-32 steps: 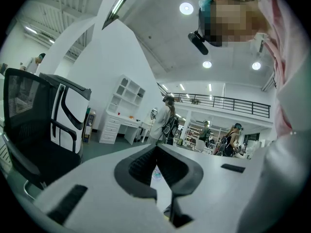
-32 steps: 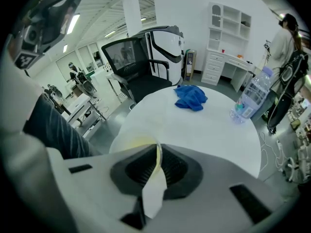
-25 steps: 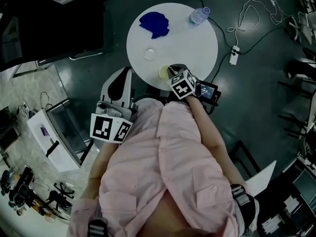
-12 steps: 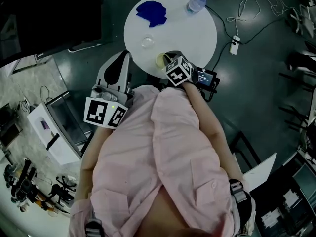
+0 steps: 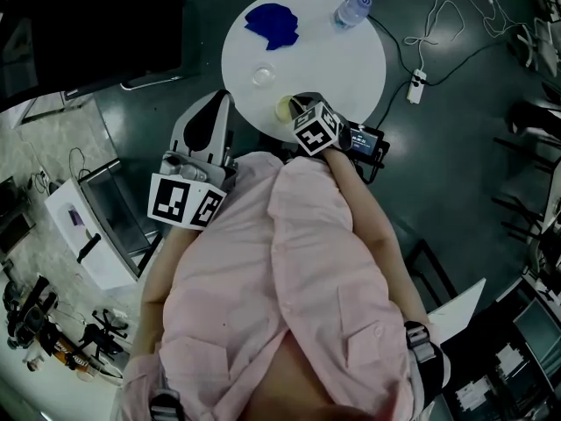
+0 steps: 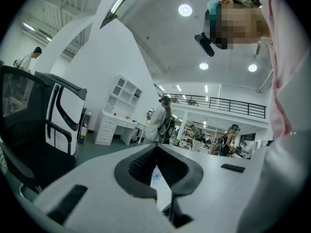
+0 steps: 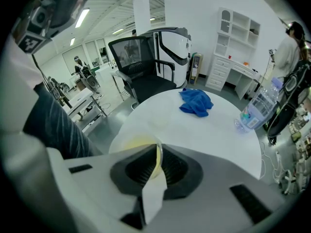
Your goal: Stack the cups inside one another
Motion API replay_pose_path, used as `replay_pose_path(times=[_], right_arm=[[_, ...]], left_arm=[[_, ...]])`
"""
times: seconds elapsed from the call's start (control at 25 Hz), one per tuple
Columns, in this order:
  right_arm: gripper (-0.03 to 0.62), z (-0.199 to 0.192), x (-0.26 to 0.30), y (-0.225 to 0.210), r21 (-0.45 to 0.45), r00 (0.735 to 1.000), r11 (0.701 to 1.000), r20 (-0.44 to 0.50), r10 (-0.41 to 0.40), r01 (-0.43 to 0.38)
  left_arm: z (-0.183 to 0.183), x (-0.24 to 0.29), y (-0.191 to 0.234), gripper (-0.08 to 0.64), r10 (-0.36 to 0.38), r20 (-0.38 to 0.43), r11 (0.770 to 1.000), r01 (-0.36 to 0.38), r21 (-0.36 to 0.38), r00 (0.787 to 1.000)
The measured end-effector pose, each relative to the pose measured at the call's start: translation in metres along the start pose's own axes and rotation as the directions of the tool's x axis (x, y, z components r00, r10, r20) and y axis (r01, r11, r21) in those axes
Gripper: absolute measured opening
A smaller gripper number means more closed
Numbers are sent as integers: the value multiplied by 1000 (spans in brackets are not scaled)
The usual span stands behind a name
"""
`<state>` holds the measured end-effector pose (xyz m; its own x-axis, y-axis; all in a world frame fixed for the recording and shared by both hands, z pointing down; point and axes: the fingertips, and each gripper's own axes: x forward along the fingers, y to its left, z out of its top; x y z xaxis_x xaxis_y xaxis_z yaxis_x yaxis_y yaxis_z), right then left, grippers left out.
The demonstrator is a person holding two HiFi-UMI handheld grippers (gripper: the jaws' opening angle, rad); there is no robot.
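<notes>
A yellowish translucent cup (image 5: 285, 108) stands near the near edge of the round white table (image 5: 342, 60). My right gripper (image 5: 296, 110) points steeply down at it and is shut on its rim. In the right gripper view the thin rim (image 7: 157, 160) is pinched between the dark pads. A clear cup (image 5: 261, 75) stands alone on the table, a little farther in and to the left. My left gripper (image 5: 219, 108) is held level off the table's left edge. Its tips (image 6: 158, 147) meet with nothing between them.
A crumpled blue cloth (image 5: 272, 24) and a water bottle (image 5: 351, 9) lie at the table's far side. A black office chair (image 7: 141, 72) stands beyond the table. A power strip (image 5: 416, 86) and cables lie on the floor to the right. People stand in the background (image 6: 160, 120).
Only the head camera has shifted a little. Both grippers and both cups keep their places.
</notes>
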<state>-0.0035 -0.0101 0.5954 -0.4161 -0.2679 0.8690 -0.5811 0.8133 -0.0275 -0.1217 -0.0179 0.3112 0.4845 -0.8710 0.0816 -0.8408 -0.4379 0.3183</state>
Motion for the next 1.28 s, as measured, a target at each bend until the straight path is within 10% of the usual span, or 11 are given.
replay_pose_path(times=[1.28], right_arm=[[41,2,0,5,-20,1000,1000,28,2,-1]], left_arm=[[0,-2,-3,9,0,24,1000,0,3,1000]])
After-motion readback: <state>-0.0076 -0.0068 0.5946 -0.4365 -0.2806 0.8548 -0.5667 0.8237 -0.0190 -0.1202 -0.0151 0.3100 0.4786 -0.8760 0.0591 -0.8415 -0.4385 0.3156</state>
